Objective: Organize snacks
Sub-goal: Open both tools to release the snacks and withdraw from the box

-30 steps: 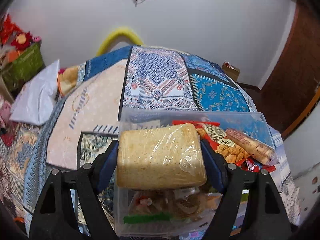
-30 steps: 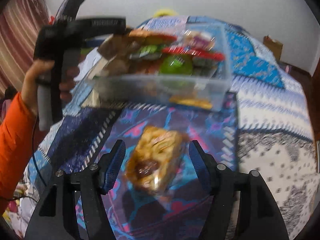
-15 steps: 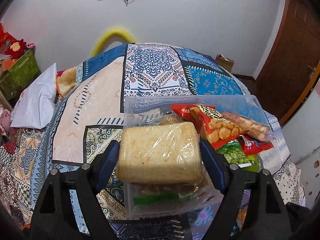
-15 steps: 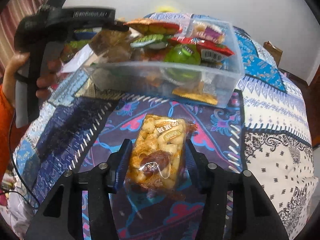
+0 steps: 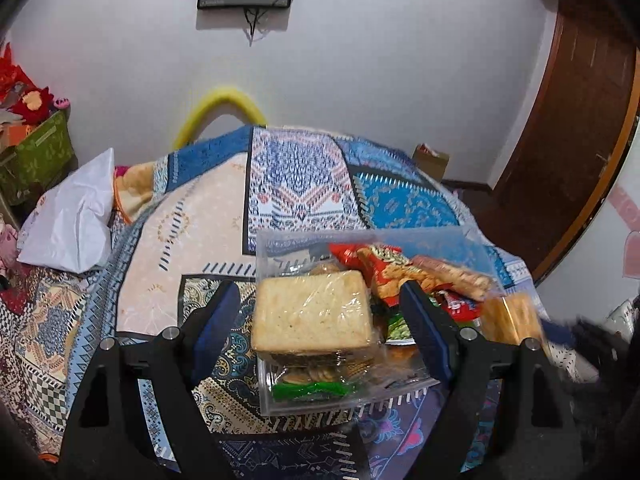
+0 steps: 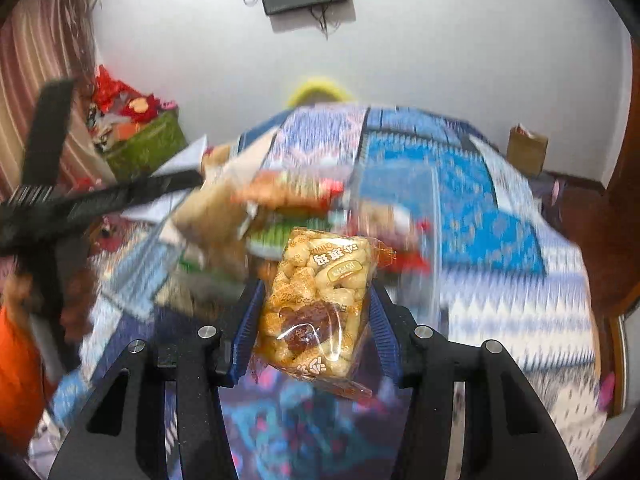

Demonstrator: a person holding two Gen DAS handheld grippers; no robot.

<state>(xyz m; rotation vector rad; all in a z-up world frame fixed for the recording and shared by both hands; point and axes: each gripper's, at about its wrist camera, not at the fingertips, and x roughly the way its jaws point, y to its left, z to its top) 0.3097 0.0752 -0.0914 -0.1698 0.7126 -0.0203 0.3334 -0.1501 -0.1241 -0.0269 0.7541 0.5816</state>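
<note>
Two packs matter here, and both could end up on the quilt (image 5: 192,240). Your right gripper (image 6: 316,290) has just been closing and now pinches the puffed-snack pack (image 6: 320,300) by its long sides, clear of the bed, just in front of the clear bin (image 5: 352,396), which stands toward the bed's near right corner. The film looks slick and the contents look brittle, so I'd judge a firmer squeeze may crush the puffs and a lighter one may let the pack slide out nose-first. Its long axis runs along the fingers, away from you, with the far end tipped up toward the bin and the printed face upward.

Your left gripper (image 5: 320,296) is spread, with a gap on each side of the cracker pack (image 5: 312,312). That pack lies flat on the heap in the bin, its long side crosswise between the jaws. The bin is piled above its rim — dropping the puffs on top could nudge the crackers or the red bags over the edge. The left fingers also stand in the right hand's way, so a knock is possible.
</note>
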